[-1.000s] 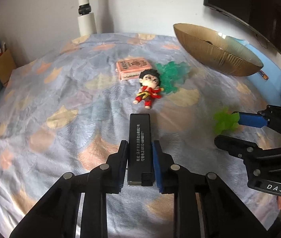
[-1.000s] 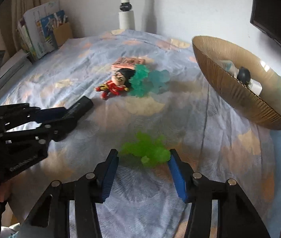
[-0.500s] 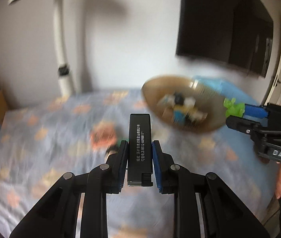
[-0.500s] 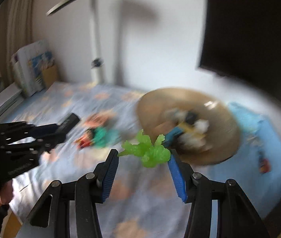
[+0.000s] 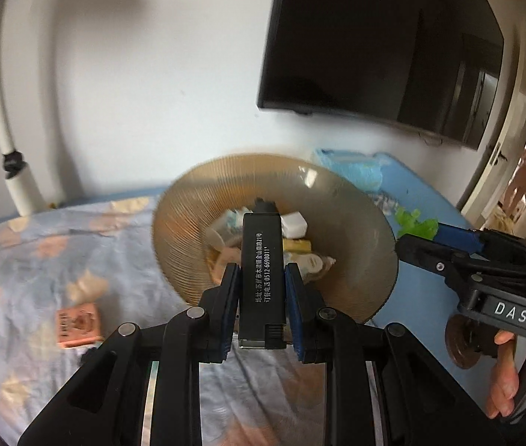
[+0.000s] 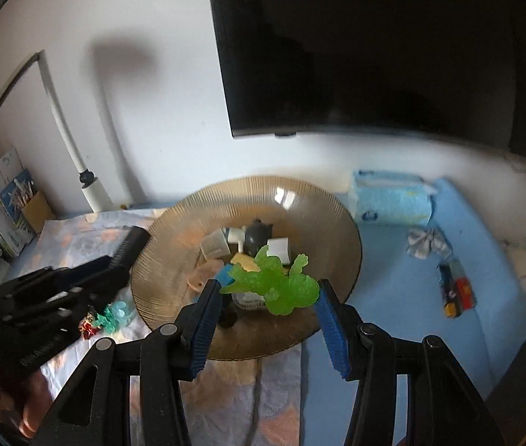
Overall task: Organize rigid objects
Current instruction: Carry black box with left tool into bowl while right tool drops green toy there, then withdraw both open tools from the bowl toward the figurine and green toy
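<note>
A: Biggest first: we see the black screen (image 6: pixel 367 48) on the wall, and under it the desk (image 6: pixel 404 271) with our ribbed amber bowl (image 6: pixel 174 260), odd bits already inside

B: Our left gripper (image 5: pixel 262 291) is clamped tight on the black printed bar (image 5: pixel 262 260), hanging in front of the bowl

A: And our right gripper (image 6: pixel 268 299) grips the little green figure (image 6: pixel 274 284), held above the bowl

A black block (image 5: pixel 262 260) printed with white characters, a translucent bright green figure (image 6: pixel 276 284), a ribbed amber-brown glass bowl (image 6: pixel 174 260), a pale blue cloth (image 5: pixel 40 260) patterned with peach leaf shapes, and black tools with blue pads (image 6: pixel 331 330).
</note>
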`<state>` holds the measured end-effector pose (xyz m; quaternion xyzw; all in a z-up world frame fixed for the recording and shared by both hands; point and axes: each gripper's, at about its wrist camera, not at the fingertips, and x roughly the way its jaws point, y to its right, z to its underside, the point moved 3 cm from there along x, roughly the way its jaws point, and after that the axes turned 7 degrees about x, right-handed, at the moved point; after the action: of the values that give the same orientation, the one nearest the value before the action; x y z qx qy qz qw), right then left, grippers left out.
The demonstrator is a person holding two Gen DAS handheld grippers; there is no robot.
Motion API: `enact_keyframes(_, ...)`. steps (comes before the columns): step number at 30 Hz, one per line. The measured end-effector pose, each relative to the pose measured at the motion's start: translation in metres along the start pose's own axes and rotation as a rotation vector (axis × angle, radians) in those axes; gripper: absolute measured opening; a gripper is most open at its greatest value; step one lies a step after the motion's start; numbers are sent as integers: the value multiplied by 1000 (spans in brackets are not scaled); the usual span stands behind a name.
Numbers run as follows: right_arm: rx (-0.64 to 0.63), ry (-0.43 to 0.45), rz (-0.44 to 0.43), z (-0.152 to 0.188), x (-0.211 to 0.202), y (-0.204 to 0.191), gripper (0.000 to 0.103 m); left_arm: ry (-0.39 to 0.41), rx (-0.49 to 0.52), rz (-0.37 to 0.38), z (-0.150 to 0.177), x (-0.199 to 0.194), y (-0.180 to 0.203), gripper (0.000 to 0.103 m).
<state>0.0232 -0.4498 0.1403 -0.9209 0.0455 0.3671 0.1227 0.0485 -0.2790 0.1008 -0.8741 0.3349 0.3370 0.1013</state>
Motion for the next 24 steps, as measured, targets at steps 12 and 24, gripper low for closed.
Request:
enact_keyframes(12,46,-79,35,5,34,7,59,11,-14,-28,0,-6,-15,51)
enact_keyframes(24,74,-82,-117,47,-10,-61,71,140,-180,-216,77,-125,-89,73)
